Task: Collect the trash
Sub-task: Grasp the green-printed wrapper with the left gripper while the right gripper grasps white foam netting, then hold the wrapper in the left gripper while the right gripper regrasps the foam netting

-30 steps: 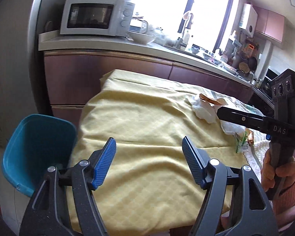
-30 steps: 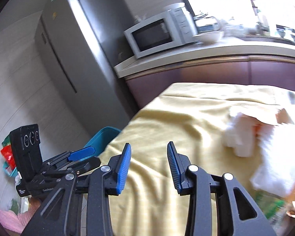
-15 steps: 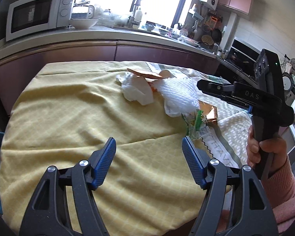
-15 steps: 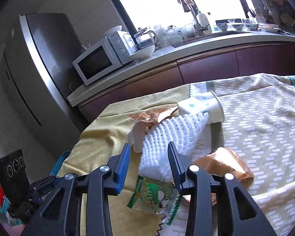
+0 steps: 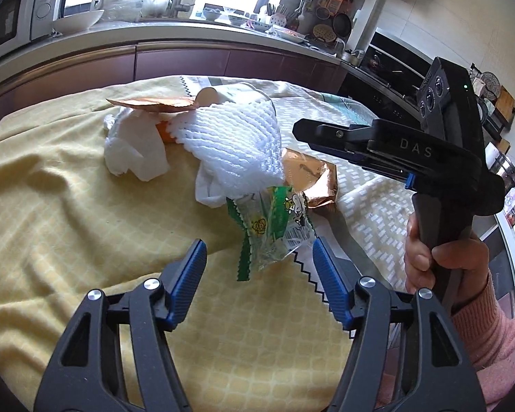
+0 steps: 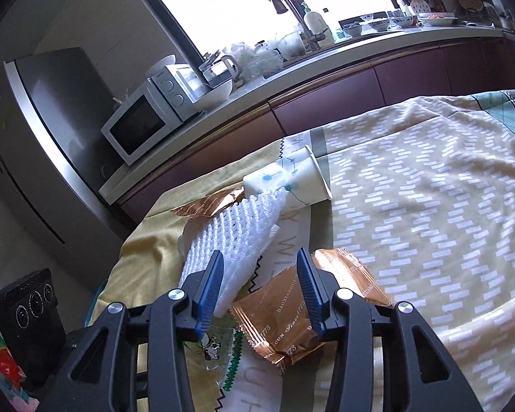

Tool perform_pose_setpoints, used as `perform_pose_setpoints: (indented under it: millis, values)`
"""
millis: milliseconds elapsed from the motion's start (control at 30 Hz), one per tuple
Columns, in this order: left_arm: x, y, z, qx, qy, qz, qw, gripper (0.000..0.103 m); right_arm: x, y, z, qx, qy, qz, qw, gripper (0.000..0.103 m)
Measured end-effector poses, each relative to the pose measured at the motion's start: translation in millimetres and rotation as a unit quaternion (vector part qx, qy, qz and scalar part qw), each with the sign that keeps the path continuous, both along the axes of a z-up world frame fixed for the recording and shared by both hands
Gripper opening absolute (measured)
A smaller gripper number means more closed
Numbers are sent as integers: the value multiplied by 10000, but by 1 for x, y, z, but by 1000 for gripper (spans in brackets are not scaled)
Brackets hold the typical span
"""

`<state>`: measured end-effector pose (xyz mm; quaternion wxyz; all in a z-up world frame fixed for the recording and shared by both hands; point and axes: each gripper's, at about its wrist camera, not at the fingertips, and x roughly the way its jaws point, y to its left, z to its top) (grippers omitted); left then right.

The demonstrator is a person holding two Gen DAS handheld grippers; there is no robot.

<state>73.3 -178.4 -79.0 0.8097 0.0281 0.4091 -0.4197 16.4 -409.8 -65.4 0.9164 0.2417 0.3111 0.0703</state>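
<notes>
Both tools spread wide: left tool (image 5: 257,267) before green wrapper (image 5: 274,226), right tool (image 6: 259,290) over copper wrapper (image 6: 278,319).

Black gripper frames (image 5: 259,267) carry ribbed blue jaws (silver screws); pink sleeve (image 5: 491,350).

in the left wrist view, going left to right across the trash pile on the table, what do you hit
crumpled white tissue → white foam net → green-edged clear snack wrapper → copper foil wrapper → right tongs, hovering above the pile's right side. The paper cup and the second copper wrapper lie behind, so their place is unclear.
</notes>
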Motion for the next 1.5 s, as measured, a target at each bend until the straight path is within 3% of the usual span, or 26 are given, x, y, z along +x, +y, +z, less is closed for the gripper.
perform_pose_setpoints:
  millis: [100, 300, 400, 767, 1100, 1500]
  values:
    - [7, -8, -8, 74, 197, -42, 9998, 51, 2, 1, 1, 20, -32, 56, 10000, 43]
    - [12, -8, -15, 44, 394, -5, 9992, 18, 12, 16, 13, -56, -202, 371, 9991, 43]
    - [13, -3, -14, 5, 383, 29, 9993, 13, 18, 25, 18, -83, -255, 506, 9984, 43]
    - [-6, 40, 4, -139, 78, 99, 9998, 11, 54, 63, 23, -224, -240, 954, 9949, 43]
    - [1, 92, 12, -314, 48, 629, 9975, 11, 81, 87, 17, -1413, 37, 763, 9870, 43]
    - [5, 113, 8, -469, 157, 902, 9947, 11, 96, 116, 12, -3055, 111, 644, 9499, 43]
